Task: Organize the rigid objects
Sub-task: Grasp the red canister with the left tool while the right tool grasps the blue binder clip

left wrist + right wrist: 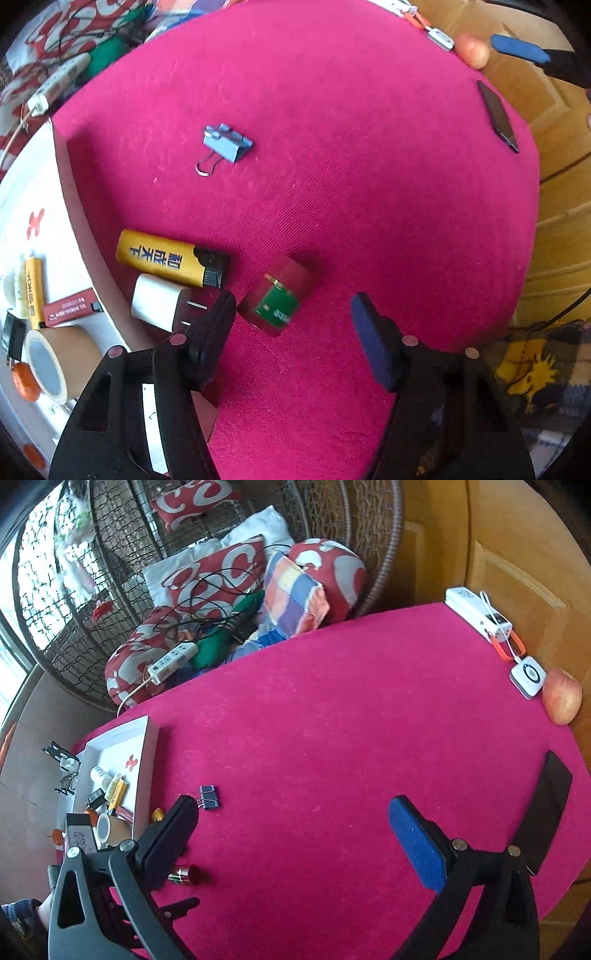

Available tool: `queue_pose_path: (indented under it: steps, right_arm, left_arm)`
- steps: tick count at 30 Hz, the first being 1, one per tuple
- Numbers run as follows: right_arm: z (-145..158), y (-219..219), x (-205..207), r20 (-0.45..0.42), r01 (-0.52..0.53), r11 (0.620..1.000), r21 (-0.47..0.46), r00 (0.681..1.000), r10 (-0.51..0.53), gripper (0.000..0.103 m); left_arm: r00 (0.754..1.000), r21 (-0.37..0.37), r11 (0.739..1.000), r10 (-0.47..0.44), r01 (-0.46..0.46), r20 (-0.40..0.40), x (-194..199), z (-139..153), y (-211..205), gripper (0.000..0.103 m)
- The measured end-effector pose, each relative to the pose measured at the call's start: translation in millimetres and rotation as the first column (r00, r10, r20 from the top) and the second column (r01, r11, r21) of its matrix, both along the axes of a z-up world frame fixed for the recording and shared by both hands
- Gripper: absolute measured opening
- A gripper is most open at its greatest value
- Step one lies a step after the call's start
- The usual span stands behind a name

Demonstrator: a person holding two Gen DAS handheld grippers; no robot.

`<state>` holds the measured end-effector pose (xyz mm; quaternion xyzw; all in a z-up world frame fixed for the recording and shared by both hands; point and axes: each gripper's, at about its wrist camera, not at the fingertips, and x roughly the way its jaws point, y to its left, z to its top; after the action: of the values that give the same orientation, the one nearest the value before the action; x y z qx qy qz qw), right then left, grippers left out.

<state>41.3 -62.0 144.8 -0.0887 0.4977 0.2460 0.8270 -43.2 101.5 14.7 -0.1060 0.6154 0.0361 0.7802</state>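
Pink felt tabletop [369,184]. Left gripper [291,314] points down, jaws partly apart around a small red jar [277,295] with a green label, pads not touching it. Just beside the jar: white plug [155,302], yellow lighter [162,258]. Beyond the jar, blue binder clip [225,144]. White tray [144,746] at the table edge. Right gripper [295,823] wide, nothing between.

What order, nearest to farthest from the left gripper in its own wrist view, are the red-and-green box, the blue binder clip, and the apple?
1. Red-and-green box, between the left gripper's fingers.
2. Blue binder clip, mid-cloth.
3. Apple, far right edge.
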Motion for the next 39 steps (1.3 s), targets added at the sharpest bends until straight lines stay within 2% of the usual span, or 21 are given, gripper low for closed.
queue_pose_path:
  steps: [3, 5, 7, 12, 16, 19, 22, 25, 28, 31, 32, 33, 36, 39]
  right_arm:
    - [-1.4, 0.3, 3.9, -0.008, -0.008, 1.000, 0.000, 1.000, 0.008, 0.103]
    - [-2.6, 2.7, 5.3, -0.011, -0.023, 1.000, -0.002, 1.000, 0.023, 0.103]
    - [-4.2, 6.7, 7.0, -0.016, -0.042, 0.999, -0.007, 0.999, 0.042, 0.103]
    - [-14.3, 23.0, 8.2, -0.035, -0.120, 0.992, -0.033, 0.992, 0.119, 0.103]
    - [-37.7, 45.6, 8.8, -0.077, -0.213, 0.973, -0.084, 0.975, 0.207, 0.103]
    - [-59.7, 69.1, 4.2, -0.103, -0.311, 0.941, -0.133, 0.949, 0.299, 0.103]
    - [-81.7, 95.2, -2.3, -0.124, -0.393, 0.901, -0.186, 0.919, 0.375, 0.103]
    - [-98.5, 116.4, -8.5, -0.135, -0.442, 0.872, -0.211, 0.896, 0.422, 0.102]
    - [-112.6, 134.2, -11.7, -0.167, -0.482, 0.849, -0.215, 0.875, 0.454, 0.090]
    - [-125.5, 149.0, -16.7, -0.189, -0.511, 0.831, -0.222, 0.858, 0.477, 0.086]
    - [-129.8, 152.4, -18.2, -0.193, -0.517, 0.824, -0.234, 0.855, 0.481, 0.079]
    - [-134.8, 156.0, -20.0, -0.196, -0.522, 0.815, -0.250, 0.852, 0.485, 0.071]
    - [-147.4, 162.5, -24.5, -0.186, -0.533, 0.784, -0.318, 0.846, 0.500, 0.066]
    - [-150.0, 166.6, -29.6, -0.147, -0.557, 0.751, -0.355, 0.827, 0.543, 0.066]
  left_arm:
    - [1.000, -0.004, 1.000, -0.001, 0.001, -0.002, 3.8, -3.6, -4.1, 0.061]
    - [1.000, 0.001, 1.000, -0.002, 0.002, -0.012, 7.9, -7.9, -10.9, 0.037]
    - [1.000, 0.020, 1.000, 0.006, -0.006, -0.015, 7.9, -11.7, -14.7, 0.029]
    - [0.997, 0.003, 0.997, 0.078, -0.078, -0.003, 0.9, -10.5, -13.3, 0.029]
    - [0.985, -0.051, 0.985, 0.168, -0.166, 0.040, -14.5, 5.1, -7.2, 0.029]
    - [0.963, -0.089, 0.965, 0.253, -0.246, 0.088, -33.5, 28.6, -1.9, 0.029]
    - [0.930, -0.107, 0.938, 0.343, -0.330, 0.132, -52.6, 53.1, 9.7, 0.029]
    - [0.880, -0.129, 0.896, 0.442, -0.425, 0.175, -75.9, 76.7, 19.4, 0.029]
    - [0.838, -0.140, 0.860, 0.511, -0.491, 0.193, -97.1, 89.8, 25.3, 0.029]
    - [0.797, -0.146, 0.822, 0.569, -0.550, 0.200, -115.8, 96.9, 32.5, 0.029]
    - [0.785, -0.150, 0.811, 0.586, -0.566, 0.203, -122.8, 96.9, 32.1, 0.029]
    - [0.776, -0.155, 0.802, 0.597, -0.576, 0.204, -131.0, 98.4, 36.3, 0.029]
    - [0.763, -0.155, 0.789, 0.614, -0.594, 0.203, -143.0, 101.5, 41.5, 0.029]
    - [0.762, -0.156, 0.788, 0.615, -0.595, 0.203, -144.1, 103.5, 44.4, 0.029]
